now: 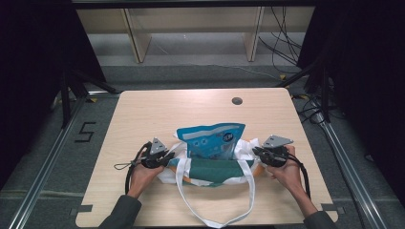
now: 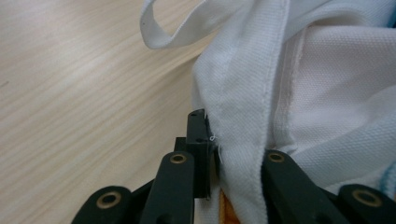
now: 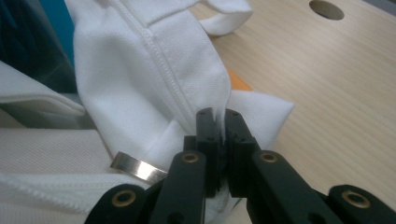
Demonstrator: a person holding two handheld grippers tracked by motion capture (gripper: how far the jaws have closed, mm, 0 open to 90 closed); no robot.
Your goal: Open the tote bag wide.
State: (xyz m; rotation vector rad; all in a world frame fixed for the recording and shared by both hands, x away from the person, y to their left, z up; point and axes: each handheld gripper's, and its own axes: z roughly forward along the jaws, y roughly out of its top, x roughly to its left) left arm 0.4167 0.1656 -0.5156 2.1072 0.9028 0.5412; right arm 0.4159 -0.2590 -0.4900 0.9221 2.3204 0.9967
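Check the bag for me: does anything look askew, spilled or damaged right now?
Nothing spilled or torn. The blue pouch sticks out of the white tote bag, leaning toward the far edge. One long handle trails past the table's near edge. The left gripper and right gripper pinch the bag's side edges.

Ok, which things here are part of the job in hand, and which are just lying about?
In the job:
- white tote bag, pinched at each side
- blue pouch standing in the bag
- left tongs and right tongs, both shut on the bag's fabric

Just about:
- table
- cables on the floor behind
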